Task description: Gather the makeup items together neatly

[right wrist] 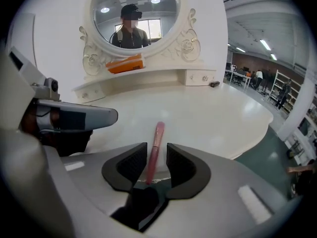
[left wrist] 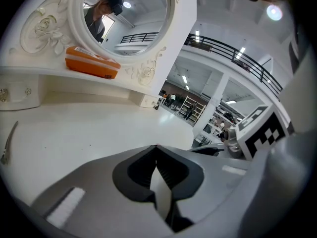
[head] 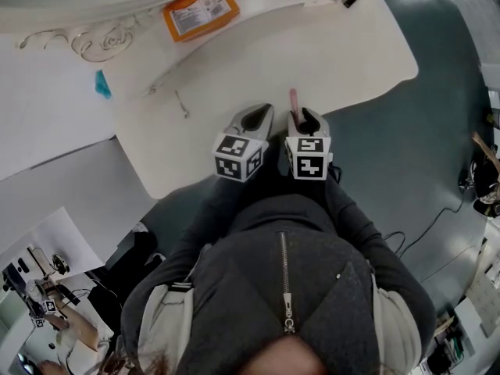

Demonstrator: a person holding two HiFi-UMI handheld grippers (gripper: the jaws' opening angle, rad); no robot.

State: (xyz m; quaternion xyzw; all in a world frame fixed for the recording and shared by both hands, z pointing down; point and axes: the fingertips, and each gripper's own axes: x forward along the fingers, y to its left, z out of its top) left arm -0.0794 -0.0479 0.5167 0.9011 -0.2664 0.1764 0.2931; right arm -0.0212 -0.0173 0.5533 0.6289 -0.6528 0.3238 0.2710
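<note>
The person holds both grippers side by side at the near edge of the white table, both pointing away from the body and tipped down at the tabletop. The left gripper has its jaws together with nothing in them. The right gripper has its jaws apart, and the pink makeup stick lies on the table between them, not squeezed.

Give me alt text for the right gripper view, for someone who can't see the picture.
The right claw is open, its jaws either side of a slim pink makeup stick lying on a white vanity table. Behind, an orange box sits on a shelf under an oval mirror.
</note>
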